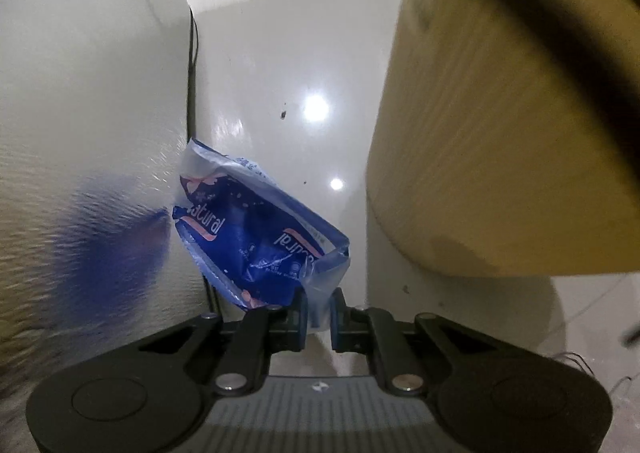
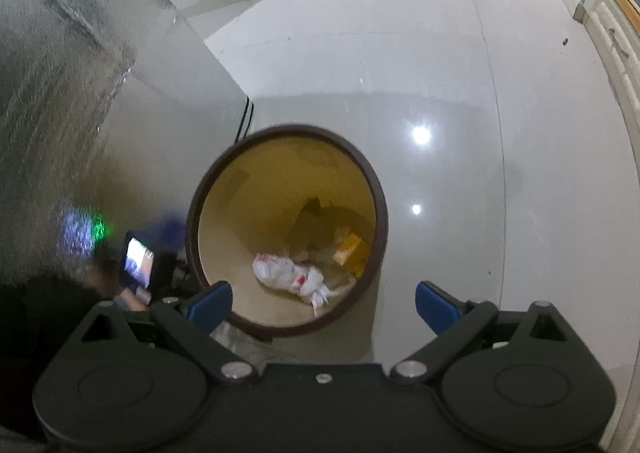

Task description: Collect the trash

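In the left wrist view my left gripper [image 1: 319, 311] is shut on a corner of a crumpled blue plastic wrapper [image 1: 256, 237] with white lettering, which hangs above the glossy floor beside a shiny metal wall. The tan trash bin [image 1: 500, 125] rises close on the right. In the right wrist view my right gripper [image 2: 323, 307] stands open and holds nothing, hovering over the round bin with a dark rim [image 2: 384, 213]. Inside lie a white and red crumpled bag [image 2: 292, 273] and a yellow packet [image 2: 350, 249]. The left hand's gripper with its lit screen [image 2: 138, 263] shows left of the bin.
A brushed metal appliance side [image 1: 88, 133] stands along the left, with a dark cable [image 1: 194, 53] running down its edge. The pale tiled floor [image 2: 440, 73] stretches behind and right of the bin. A cabinet with a wooden top [image 2: 616, 13] is at the far right.
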{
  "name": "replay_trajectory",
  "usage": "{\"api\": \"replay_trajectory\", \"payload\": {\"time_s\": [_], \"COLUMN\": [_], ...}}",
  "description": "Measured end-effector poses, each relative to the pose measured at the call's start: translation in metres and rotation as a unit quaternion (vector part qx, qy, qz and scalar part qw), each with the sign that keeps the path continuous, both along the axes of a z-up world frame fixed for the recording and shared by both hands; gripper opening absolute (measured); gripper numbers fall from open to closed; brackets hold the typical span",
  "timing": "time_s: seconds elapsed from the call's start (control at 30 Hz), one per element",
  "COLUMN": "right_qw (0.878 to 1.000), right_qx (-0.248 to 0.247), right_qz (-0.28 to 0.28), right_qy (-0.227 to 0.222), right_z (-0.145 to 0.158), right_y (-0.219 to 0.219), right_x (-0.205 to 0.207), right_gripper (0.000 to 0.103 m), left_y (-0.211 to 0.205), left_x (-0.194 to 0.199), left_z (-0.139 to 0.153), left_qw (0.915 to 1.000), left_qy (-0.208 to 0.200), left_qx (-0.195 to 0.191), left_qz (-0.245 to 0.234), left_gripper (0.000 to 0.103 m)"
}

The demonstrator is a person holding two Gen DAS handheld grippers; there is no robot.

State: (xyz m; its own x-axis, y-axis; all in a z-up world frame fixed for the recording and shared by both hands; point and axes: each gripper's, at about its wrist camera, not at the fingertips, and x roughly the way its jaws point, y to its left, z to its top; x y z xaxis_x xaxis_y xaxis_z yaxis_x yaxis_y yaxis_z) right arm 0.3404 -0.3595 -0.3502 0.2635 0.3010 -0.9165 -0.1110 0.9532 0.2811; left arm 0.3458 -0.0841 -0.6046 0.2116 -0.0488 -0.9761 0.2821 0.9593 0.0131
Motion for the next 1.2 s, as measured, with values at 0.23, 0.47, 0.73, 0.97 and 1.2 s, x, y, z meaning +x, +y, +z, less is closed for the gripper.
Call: {"api": "replay_trajectory", "payload": {"time_s": [0.23,0.47,0.73,0.97,1.2], "right_qw": [0.999,0.996,0.994,0.993,0.992], "right_qx": [0.003,-0.009,-0.036,-0.041,-0.025], "right_qz": [0.006,0.011,0.003,0.015,0.022], "right_qy": [-0.042,-0.085,-0.106,-0.112,-0.121], "right_z": [0.012,0.044,0.076,0.091,0.101], "right_y": [0.013,0.018,0.008,0.013,0.027], "right_x": [0.002,-0.013,-0.042,-0.054,-0.057], "right_gripper": [0.099,0.103,0.103,0.103,0.103], "left_y": [-0.002,-0.004,-0.015,-0.027,-0.075], "left_x": [-0.009,-0.024,-0.036,-0.048,-0.043], "left_z": [0.058,0.115,0.187,0.247,0.261], "left_qw": [0.9994,0.9979,0.9920,0.9797,0.9730], "left_qy": [-0.031,-0.064,-0.117,-0.152,-0.124], "left_qx": [-0.007,-0.006,-0.048,-0.130,-0.173], "left_qz": [-0.013,-0.009,0.004,-0.007,-0.088], "left_gripper": [0.010,0.010,0.009,0.009,0.009]}}
